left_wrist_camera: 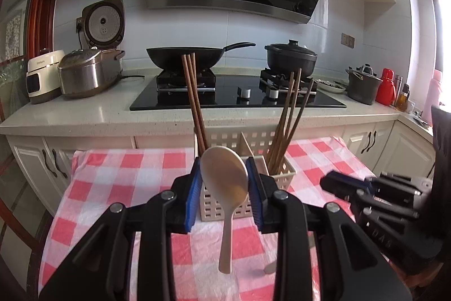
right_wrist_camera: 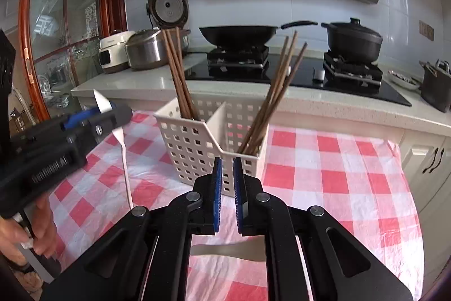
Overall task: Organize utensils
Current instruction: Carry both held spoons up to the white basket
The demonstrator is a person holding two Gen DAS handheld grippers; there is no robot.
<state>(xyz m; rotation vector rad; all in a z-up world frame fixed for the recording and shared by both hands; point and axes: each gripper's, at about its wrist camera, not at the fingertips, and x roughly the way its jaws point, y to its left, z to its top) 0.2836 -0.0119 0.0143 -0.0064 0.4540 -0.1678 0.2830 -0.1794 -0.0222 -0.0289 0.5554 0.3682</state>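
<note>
Left gripper (left_wrist_camera: 224, 174) clenched on a cream rice spoon (left_wrist_camera: 225, 179), pinched across the bowl, handle hanging straight down, long axis near vertical, lifted clear of the red-and-white checked tablecloth (left_wrist_camera: 112, 179). Directly ahead of those fingers: a white perforated utensil basket (left_wrist_camera: 282, 171), standing toward the cloth's far edge, split by a divider. Dark wooden chopsticks (left_wrist_camera: 194, 98) leaning in the left compartment, a second bundle of chopsticks (left_wrist_camera: 290, 114) fanned out in the right.

Right gripper (right_wrist_camera: 225, 182) holding nothing, jaws nearly together with a narrow gap, hovering just before the basket's near wall. A second pale utensil (right_wrist_camera: 228, 250) lying flat on the cloth beneath it, partly hidden.

Left hand plainly nearer for the drop; likely needs raising over the rim, handle first.
</note>
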